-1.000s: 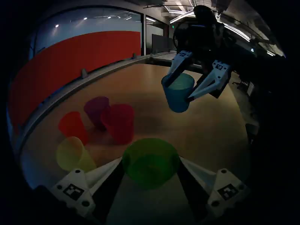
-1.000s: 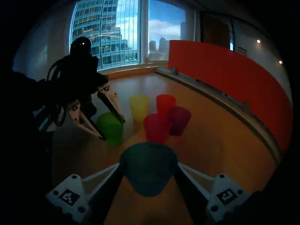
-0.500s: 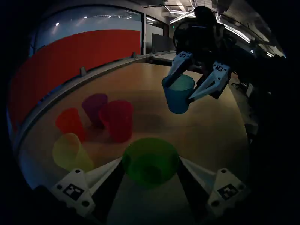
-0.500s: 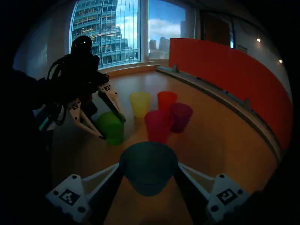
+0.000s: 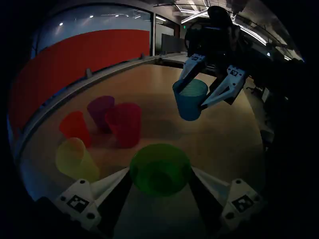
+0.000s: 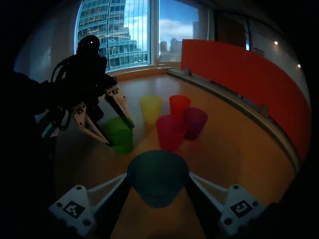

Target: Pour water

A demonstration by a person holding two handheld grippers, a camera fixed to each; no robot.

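Well, each tool is clamped on a cup. The left gripper (image 5: 160, 172) presses both fingers against the green cup (image 5: 159, 159), mouth up. The right gripper (image 6: 158, 175) squeezes the blue cup (image 6: 157, 167) the same way, facing it over the wooden table (image 6: 239, 151). Beside them stand four more, bunched close together: yellow cup (image 6: 150, 108), orange cup (image 6: 178, 105), purple cup (image 6: 194, 121), red cup (image 6: 170, 131).

Four cups (image 6: 170, 131) clustered on table (image 6: 239, 159); fifth cup (image 6: 119, 134) beside, sixth cup (image 6: 158, 177) apart.

High-rise office: skyline window (image 6: 115, 36), red partition (image 6: 247, 79), long wooden table (image 6: 239, 151).
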